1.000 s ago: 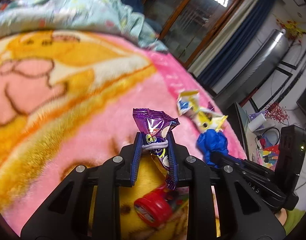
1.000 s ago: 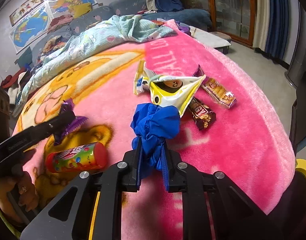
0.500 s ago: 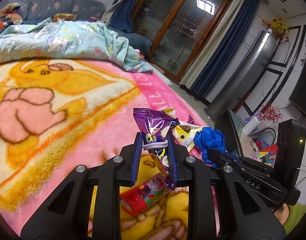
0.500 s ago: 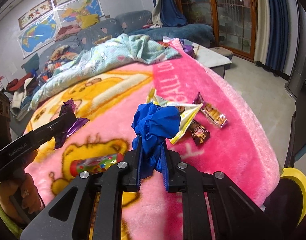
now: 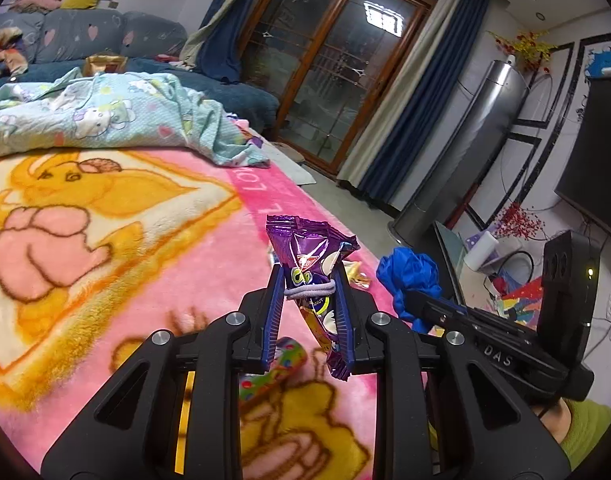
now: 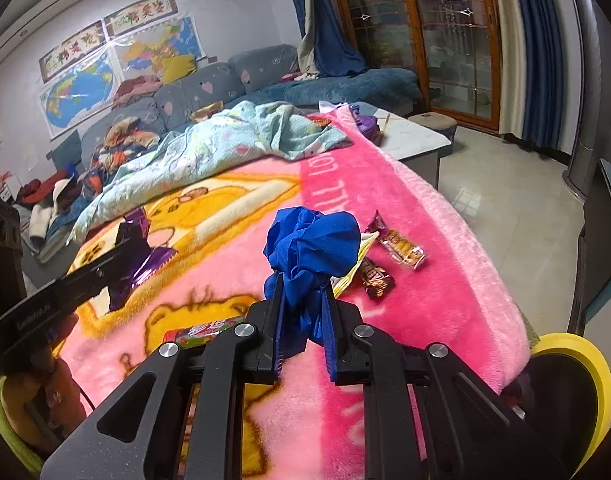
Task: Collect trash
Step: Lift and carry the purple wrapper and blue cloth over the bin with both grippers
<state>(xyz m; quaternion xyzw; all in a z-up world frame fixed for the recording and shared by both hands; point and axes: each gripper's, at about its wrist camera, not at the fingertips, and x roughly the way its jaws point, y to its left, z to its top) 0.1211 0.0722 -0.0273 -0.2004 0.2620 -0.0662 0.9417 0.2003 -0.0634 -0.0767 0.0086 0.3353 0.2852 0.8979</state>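
Note:
My left gripper (image 5: 310,280) is shut on a purple snack wrapper (image 5: 305,248), held up above the pink cartoon blanket (image 5: 105,240). My right gripper (image 6: 303,286) is shut on a crumpled blue bag (image 6: 313,240), also lifted off the bed. Each gripper shows in the other's view: the right one with the blue bag (image 5: 409,276) at the right, the left one with the purple wrapper (image 6: 135,256) at the left. A colourful candy tube (image 6: 203,330) lies on the blanket under the grippers. Two brown snack wrappers (image 6: 401,248) (image 6: 375,278) and a yellow packet (image 6: 351,268) lie further right.
A light blue quilt (image 6: 225,140) is bunched at the far end of the bed, with a grey sofa (image 6: 209,88) behind. The bed's right edge drops to a tiled floor (image 6: 505,176). A yellow-rimmed bin (image 6: 573,372) stands at the near right. A person's hand (image 6: 33,384) holds the left gripper.
Both grippers have risen off the blanket with their loads still gripped. The candy tube and the wrappers on the bed now look lower and farther away.

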